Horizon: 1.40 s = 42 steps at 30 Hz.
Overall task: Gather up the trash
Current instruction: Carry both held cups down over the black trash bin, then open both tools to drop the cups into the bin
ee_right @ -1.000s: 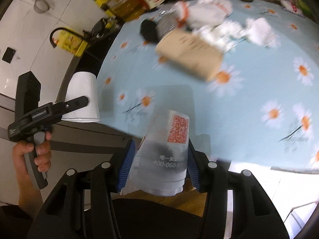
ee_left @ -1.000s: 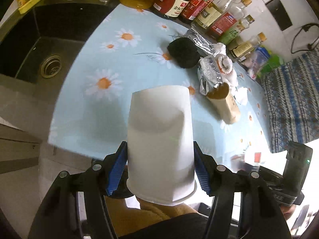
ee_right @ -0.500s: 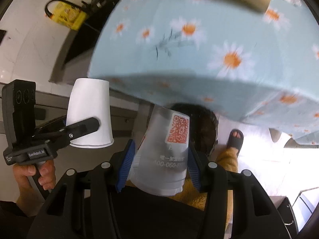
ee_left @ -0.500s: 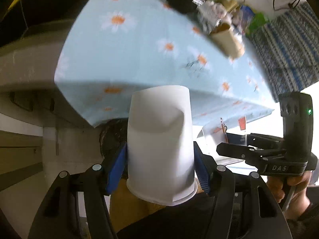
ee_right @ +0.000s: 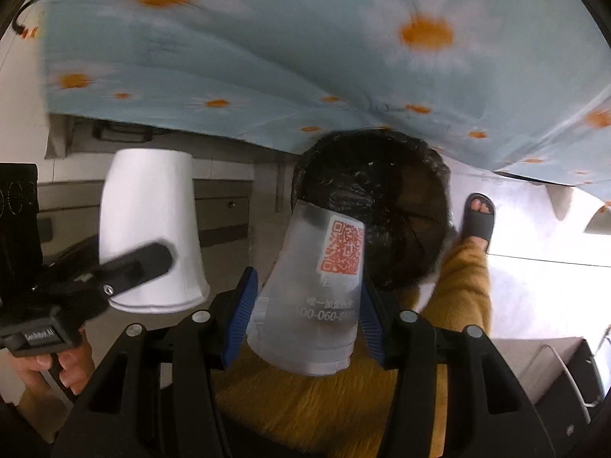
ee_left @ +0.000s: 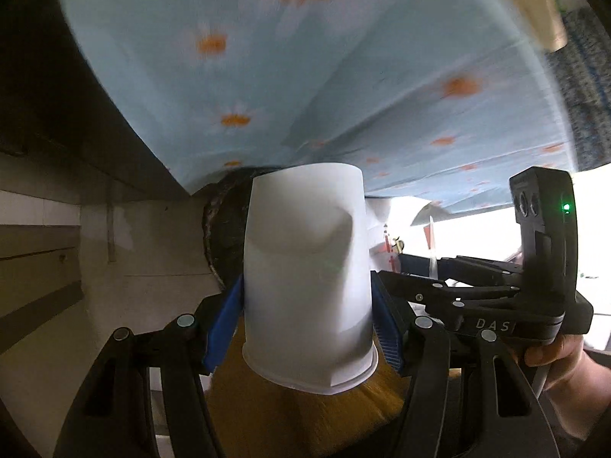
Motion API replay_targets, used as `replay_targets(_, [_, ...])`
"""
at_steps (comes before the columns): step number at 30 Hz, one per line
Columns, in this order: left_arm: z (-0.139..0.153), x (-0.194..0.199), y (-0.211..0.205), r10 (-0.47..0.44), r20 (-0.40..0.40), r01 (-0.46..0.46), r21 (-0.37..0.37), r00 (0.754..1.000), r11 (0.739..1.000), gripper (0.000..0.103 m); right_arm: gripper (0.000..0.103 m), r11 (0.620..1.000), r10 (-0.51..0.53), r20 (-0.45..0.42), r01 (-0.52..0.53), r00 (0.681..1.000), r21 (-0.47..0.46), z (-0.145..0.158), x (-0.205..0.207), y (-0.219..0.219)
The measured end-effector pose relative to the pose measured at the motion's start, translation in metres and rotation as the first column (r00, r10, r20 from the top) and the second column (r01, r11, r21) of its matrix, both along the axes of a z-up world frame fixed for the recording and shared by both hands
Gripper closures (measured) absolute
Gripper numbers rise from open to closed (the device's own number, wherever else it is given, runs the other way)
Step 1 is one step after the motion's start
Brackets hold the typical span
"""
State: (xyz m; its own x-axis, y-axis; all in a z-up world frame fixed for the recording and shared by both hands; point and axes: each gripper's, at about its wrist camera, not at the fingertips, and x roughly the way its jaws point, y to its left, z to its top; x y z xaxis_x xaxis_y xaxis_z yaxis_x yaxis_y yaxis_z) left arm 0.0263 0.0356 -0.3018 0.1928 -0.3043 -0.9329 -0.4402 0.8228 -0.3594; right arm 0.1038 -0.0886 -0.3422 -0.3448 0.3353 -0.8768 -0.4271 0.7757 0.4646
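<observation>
Lowered below desk edge: left tool gripping white cup, right tool gripping clear cup; bin mouth open only in right view.

Quick count: two cups total, one white paper cup and one clear plastic cup with a red QR code. One black-lined trash bin, one daisy tablecloth, one slippered foot.
</observation>
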Motion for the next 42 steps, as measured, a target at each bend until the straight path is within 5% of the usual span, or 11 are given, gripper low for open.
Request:
replay_targets(6, [-0.074, 0.014, -0.008, -0.053, -0.072, 0.055, 0.035, 0.996, 0.998, 0.042, 0.05, 0.999, -0.014, 0.007, 0.014, 1.0, -0.044, -0.065, 0.005, -0.013])
replay_targets(14, [-0.128, 0.012, -0.009, -0.064, -0.135, 0.063, -0.01, 0.989, 0.998, 0.04, 0.048, 0.994, -0.084, 0.008, 0.085, 0.996, -0.075, -0.096, 0.005, -0.024])
replay_targets(19, [-0.129, 0.012, -0.005, -0.036, -0.149, 0.035, -0.009, 0.988, 0.999, 0.026, 0.025, 0.991, -0.109, 0.038, 0.111, 0.993, -0.077, -0.091, 0.004, -0.025])
replay_targets(34, [-0.104, -0.001, 0.004, 0.004, -0.133, -0.003, 0.008, 0.991, 1.0, 0.026, 0.025, 0.993, -0.116, 0.058, 0.117, 0.992, -0.019, -0.054, 0.007, -0.039])
replay_targets(42, [-0.038, -0.01, 0.0, -0.045, -0.019, 0.045, 0.002, 0.999, 0.999, 0.026, 0.025, 0.997, 0.002, 0.191, -0.017, 0.982, 0.078, 0.031, -0.008, -0.038])
